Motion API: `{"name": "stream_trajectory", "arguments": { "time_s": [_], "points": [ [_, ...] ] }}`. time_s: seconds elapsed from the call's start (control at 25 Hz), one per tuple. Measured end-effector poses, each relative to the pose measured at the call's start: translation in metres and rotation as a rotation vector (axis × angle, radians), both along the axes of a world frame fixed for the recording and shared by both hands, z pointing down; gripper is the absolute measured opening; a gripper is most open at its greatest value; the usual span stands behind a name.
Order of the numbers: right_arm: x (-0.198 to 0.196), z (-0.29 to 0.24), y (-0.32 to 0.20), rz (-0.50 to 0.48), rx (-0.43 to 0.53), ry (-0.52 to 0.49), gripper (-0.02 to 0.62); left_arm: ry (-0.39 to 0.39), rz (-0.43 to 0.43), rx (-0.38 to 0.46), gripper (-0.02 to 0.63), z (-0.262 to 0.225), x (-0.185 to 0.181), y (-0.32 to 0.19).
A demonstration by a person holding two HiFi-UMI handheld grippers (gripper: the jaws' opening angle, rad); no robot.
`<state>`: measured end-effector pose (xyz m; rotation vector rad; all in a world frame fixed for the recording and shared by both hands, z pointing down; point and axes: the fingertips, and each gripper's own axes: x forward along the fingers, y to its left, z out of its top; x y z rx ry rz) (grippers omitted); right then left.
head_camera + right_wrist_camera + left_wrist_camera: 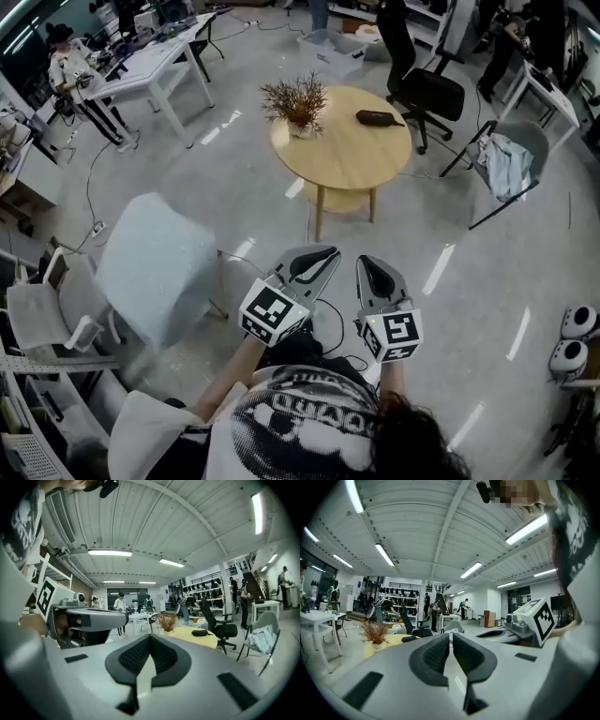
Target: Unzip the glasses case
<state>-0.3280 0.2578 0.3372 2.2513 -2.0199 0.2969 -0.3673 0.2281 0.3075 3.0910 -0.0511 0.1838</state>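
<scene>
1. The left gripper (321, 255) and right gripper (371, 269) are both closed, with nothing in them. They sit side by side near the chest and point almost level.
2. The case (378, 118) lies far ahead on the tabletop (342, 159).
3. It is probably light and stiff. Hold its body and pinch the small zip tab.

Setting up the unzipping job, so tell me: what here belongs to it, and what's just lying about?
For the job: glasses case on the round table; left gripper; right gripper.
Just lying about: dried plant; black office chair; pale chair.
</scene>
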Motion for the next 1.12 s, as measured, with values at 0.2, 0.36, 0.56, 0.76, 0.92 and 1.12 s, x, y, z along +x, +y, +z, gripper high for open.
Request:
{"name": "stream_trajectory", "arguments": {
  "time_s": [0.2,0.36,0.56,0.76,0.92,1.12],
  "points": [
    [0.011,0.004,-0.044,0.023,-0.011,0.006,0.0,-0.004,0.007,-0.008,0.031,0.005,0.005,-0.048],
    [0.023,0.005,-0.064,0.037,-0.023,0.001,0.0,0.007,0.001,-0.023,0.031,0.006,0.01,-0.072],
    [0.036,0.012,-0.083,0.044,-0.043,-0.022,0.0,-0.005,0.005,-0.038,0.031,0.013,0.014,-0.087],
    [0.05,0.025,-0.104,0.016,-0.066,-0.02,0.0,-0.01,-0.01,-0.054,0.031,0.023,0.026,-0.109],
    [0.072,0.029,-0.118,-0.01,-0.076,-0.024,0.0,-0.026,-0.05,-0.065,0.031,0.033,0.048,-0.134],
    [0.127,0.039,-0.131,-0.052,-0.073,-0.036,0.0,-0.035,-0.092,-0.081,0.031,0.04,0.102,-0.152]
  ]
}}
